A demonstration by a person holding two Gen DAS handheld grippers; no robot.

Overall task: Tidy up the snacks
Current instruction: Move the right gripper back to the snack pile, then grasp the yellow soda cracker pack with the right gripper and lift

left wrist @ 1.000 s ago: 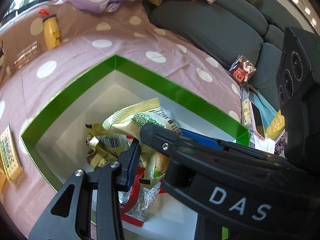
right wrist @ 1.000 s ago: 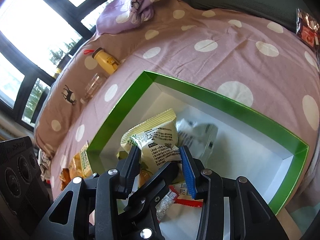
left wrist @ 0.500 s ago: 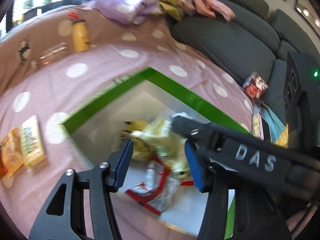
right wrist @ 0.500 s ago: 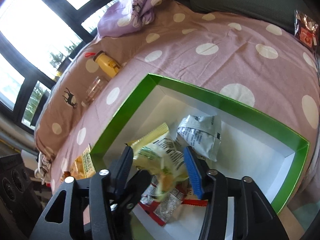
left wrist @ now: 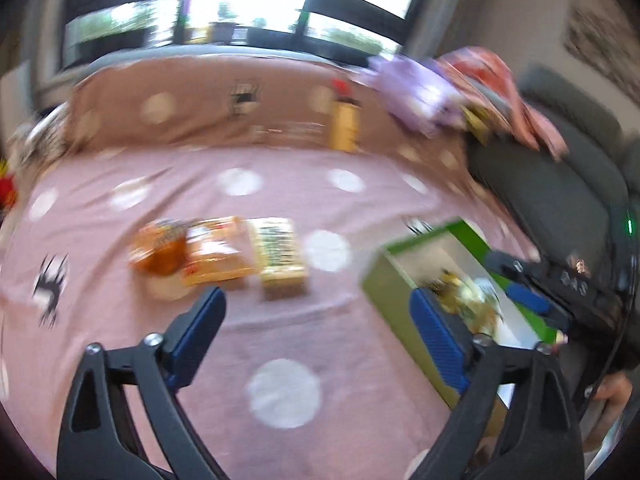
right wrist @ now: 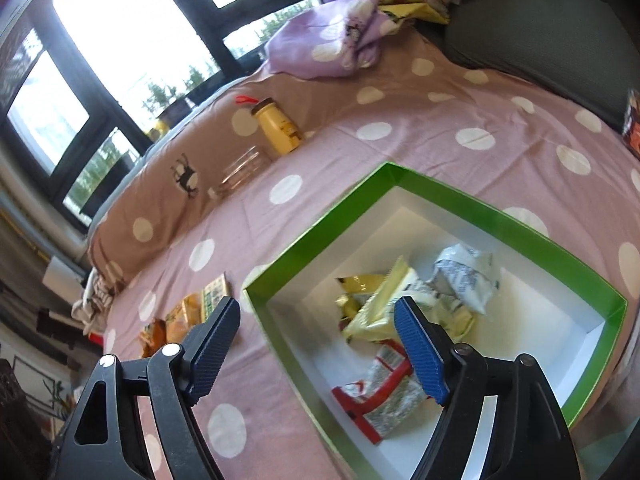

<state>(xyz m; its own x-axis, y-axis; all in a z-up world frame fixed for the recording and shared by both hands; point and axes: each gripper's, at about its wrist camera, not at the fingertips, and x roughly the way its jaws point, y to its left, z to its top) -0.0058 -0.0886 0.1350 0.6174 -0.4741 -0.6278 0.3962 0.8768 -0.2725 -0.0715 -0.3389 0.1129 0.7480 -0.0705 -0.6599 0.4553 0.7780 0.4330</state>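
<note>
Both my grippers are opening, empty: left gripper (left wrist: 316, 328), right gripper (right wrist: 316, 344). Several snack packets (right wrist: 404, 320) already lie in the green box (right wrist: 320, 224); three loose packets (left wrist: 224, 252) wait on the bedspread (left wrist: 280, 396) beside it.

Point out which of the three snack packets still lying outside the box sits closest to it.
The pale yellow-green packet, at the right end of the row. The orange packet lies in the middle and the dark amber one farthest from the green box.
</note>
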